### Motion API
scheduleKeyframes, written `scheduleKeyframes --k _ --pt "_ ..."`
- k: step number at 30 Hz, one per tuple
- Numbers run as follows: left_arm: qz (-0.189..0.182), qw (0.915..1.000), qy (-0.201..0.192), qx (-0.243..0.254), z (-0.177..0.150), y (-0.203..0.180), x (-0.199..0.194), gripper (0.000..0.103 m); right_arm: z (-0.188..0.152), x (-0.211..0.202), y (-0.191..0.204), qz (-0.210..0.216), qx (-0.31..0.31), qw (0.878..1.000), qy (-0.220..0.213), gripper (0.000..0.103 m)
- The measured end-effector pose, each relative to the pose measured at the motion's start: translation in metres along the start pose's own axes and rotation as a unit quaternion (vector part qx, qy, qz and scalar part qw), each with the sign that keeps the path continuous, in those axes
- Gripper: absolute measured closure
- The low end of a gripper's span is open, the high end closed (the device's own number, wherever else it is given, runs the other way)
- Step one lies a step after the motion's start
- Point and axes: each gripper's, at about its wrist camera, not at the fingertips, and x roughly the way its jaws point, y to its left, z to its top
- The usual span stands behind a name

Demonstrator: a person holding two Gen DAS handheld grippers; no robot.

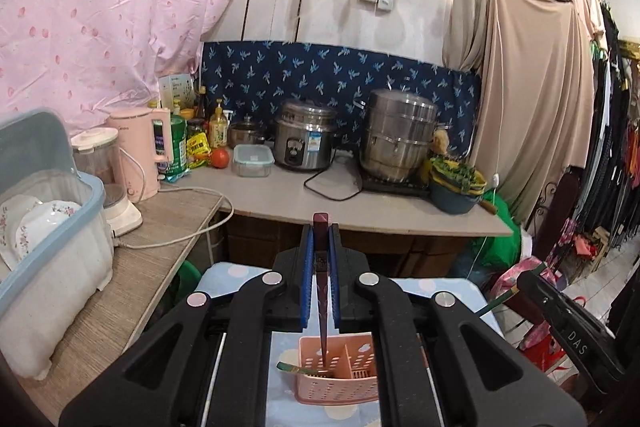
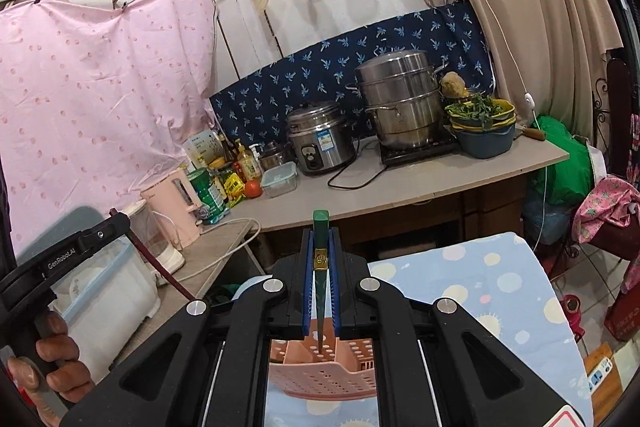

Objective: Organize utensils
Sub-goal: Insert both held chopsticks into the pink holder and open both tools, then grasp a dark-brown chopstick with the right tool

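Left wrist view: far across the room hangs a pink dotted sheet (image 1: 100, 19), and to its right a dark blue leaf-print cloth (image 1: 340, 75) backs a long counter (image 1: 280, 195). On that counter a tall steel steamer pot (image 1: 400, 135) stands at the right, a steel rice cooker (image 1: 306, 135) sits to its left, and a pink kettle (image 1: 142, 151) stands further left among bottles. A blue-rimmed dish bin (image 1: 52, 219) holding plates fills the near left. Nearer, a small table with a light blue dotted cloth (image 1: 240, 279) carries a pink perforated utensil basket (image 1: 340, 375) with dividers inside. The left claw (image 1: 321, 267) is clamped on a dark red chopstick (image 1: 321, 227), gripped by its thick upper part, its thin tip pointing down into the left compartment of the basket. A green chopstick end (image 1: 294, 369) lies tilted across the basket's left rim.

Right wrist view: the same table cloth (image 2: 480, 287) spreads to the right, with the basket (image 2: 324, 375) directly below the tool. The right claw (image 2: 321, 267) is clamped on a green chopstick (image 2: 321, 227) with a gold band, its tip down inside the basket; which compartment is unclear. At the left edge the left hand (image 2: 48, 367) grips the other tool, the dark red stick (image 2: 160, 267) slanting from it.
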Motion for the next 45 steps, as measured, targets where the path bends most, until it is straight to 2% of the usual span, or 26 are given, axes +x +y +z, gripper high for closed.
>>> scheduleKeyframes --k 8,9,11,13,15,18,26,30,33,37,40,45 --pt "0.005 0.9989 0.046 -0.005 -0.028 0.006 0.038 0.096 -0.026 0.036 -0.007 -0.01 0.0 0.999 0.048 0.096" --pt "0.007 0.9988 0.049 -0.003 -0.03 0.006 0.04 0.096 -0.027 0.037 -0.009 -0.009 0.003 0.999 0.05 0.093" --pt "0.009 0.9983 0.057 0.0 -0.033 0.006 0.044 0.089 -0.028 0.036 -0.012 -0.005 0.01 0.999 0.051 0.089" --pt "0.02 0.9981 0.058 -0.003 -0.034 0.009 0.044 0.072 -0.027 0.033 -0.012 -0.002 0.011 0.999 0.048 0.085" --pt "0.024 0.9982 0.054 -0.008 -0.033 0.012 0.041 0.07 -0.026 0.026 -0.01 -0.001 0.007 0.999 0.041 0.078" --pt "0.022 0.998 0.056 -0.016 -0.031 0.016 0.035 0.07 -0.023 0.016 -0.006 0.003 0.004 0.999 0.034 0.073" --pt "0.022 0.9983 0.053 -0.011 -0.034 0.015 0.001 0.068 -0.026 -0.022 -0.001 0.024 0.002 0.999 0.03 0.073" --pt "0.025 0.9981 0.057 -0.003 -0.043 0.014 -0.022 0.063 -0.037 -0.045 0.001 0.031 -0.001 0.999 0.036 0.073" --pt "0.032 0.9972 0.066 0.011 -0.057 0.011 -0.037 0.063 -0.053 -0.061 0.004 0.029 -0.013 0.998 0.047 0.073" --pt "0.052 0.9949 0.081 0.029 -0.083 0.012 -0.054 0.063 -0.077 -0.078 0.008 0.004 -0.045 0.997 0.061 0.073" --pt "0.047 0.9936 0.1 0.023 -0.102 0.017 -0.063 0.063 -0.1 -0.091 0.01 -0.008 -0.061 0.995 0.076 0.073" --pt "0.052 0.9897 0.13 0.028 -0.139 0.023 -0.076 0.063 -0.14 -0.104 0.005 -0.004 -0.054 0.991 0.121 0.073"
